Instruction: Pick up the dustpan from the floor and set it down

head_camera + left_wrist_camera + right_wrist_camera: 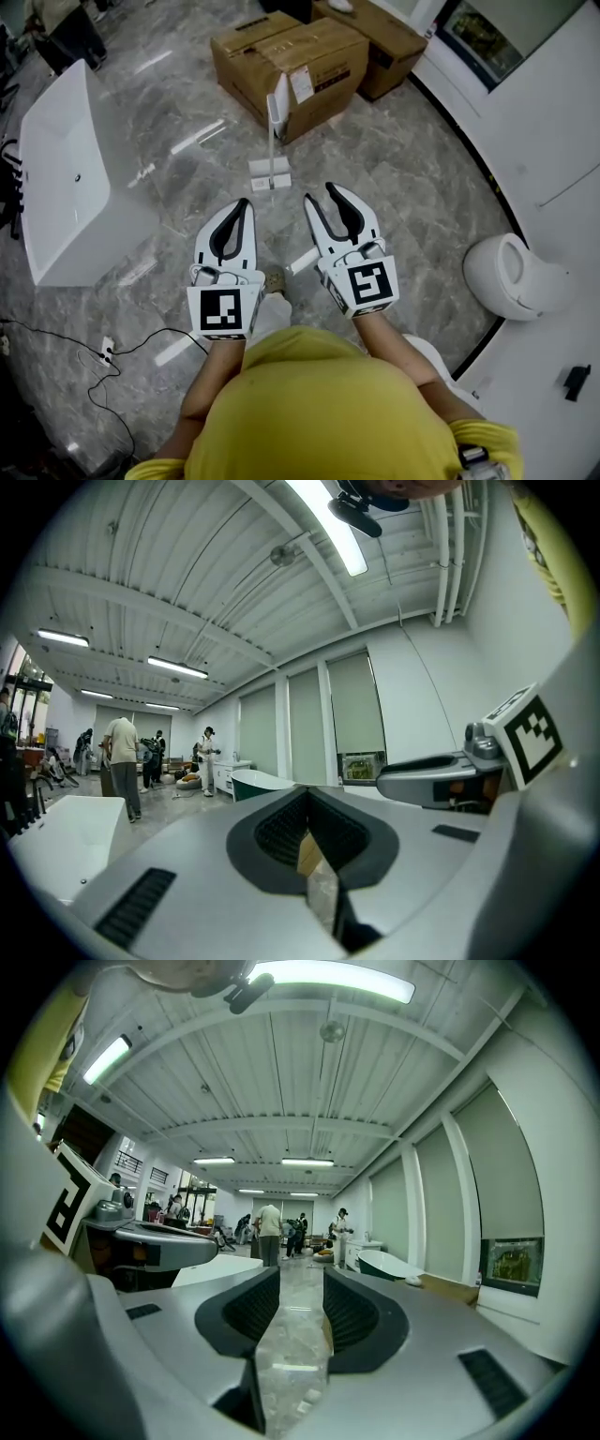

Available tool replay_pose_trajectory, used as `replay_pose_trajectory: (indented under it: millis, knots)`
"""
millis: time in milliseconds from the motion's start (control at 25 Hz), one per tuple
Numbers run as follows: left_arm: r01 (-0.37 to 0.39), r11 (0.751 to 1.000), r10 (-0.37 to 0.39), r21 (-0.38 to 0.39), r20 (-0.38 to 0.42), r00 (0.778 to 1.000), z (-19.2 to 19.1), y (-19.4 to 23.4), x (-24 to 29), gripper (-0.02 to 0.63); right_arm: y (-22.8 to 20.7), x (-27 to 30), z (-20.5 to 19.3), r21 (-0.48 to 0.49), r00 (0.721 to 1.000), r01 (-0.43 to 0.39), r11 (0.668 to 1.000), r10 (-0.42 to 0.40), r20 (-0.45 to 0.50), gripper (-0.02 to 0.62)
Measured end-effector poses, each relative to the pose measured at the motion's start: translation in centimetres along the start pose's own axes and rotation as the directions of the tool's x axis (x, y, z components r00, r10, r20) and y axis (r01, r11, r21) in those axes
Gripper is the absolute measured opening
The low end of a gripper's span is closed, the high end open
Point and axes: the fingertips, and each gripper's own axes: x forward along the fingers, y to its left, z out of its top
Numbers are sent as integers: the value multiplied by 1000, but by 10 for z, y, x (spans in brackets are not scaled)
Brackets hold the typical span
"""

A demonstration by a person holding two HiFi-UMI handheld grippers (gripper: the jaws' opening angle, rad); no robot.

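The dustpan [271,174] is white. It has a flat, wide pan at the bottom and a long thin handle that stands straight up, with a wider part at the top. It sits on the grey shiny floor [403,187], just in front of a big brown cardboard box [291,56]. Its handle top shows against the side of that box. Nothing is holding the dustpan.

Both grippers are in the air in front of a person in a yellow shirt [319,403], side by side, and both point toward the dustpan. They are near it but not touching it.

The left gripper [247,202] has its jaws closed together at the tips, with nothing in them (its own view shows only a thin crack lower down).

The right gripper [319,193] has its jaws apart. In the right gripper view, only bare floor shows in the gap of the right gripper [302,1274], so it is empty too.

A long white bathtub [66,178] stands off to the left. A white toilet [511,277] is on the right. A black cable [56,333] lies on the floor at the lower left.
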Motion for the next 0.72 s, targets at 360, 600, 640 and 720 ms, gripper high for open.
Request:
replay_pose_trajectory:
  millis: [360,600,640,720]
  knots:
    - [18,1000,-18,-22,2,1000,-2,53,66,2,-27,74,-8,16,998,39,999,-38,-41,197]
    - [44,999,-44,-25,-8,999,-8,64,92,2,-37,101,-15,44,997,48,998,-45,-61,201]
    - [46,999,-46,-24,-10,999,-9,65,95,2,-39,105,-15,47,997,49,998,-46,-61,201]
    - [49,998,-49,-27,-12,999,-9,67,104,2,-46,114,-15,49,997,49,998,-46,-60,202]
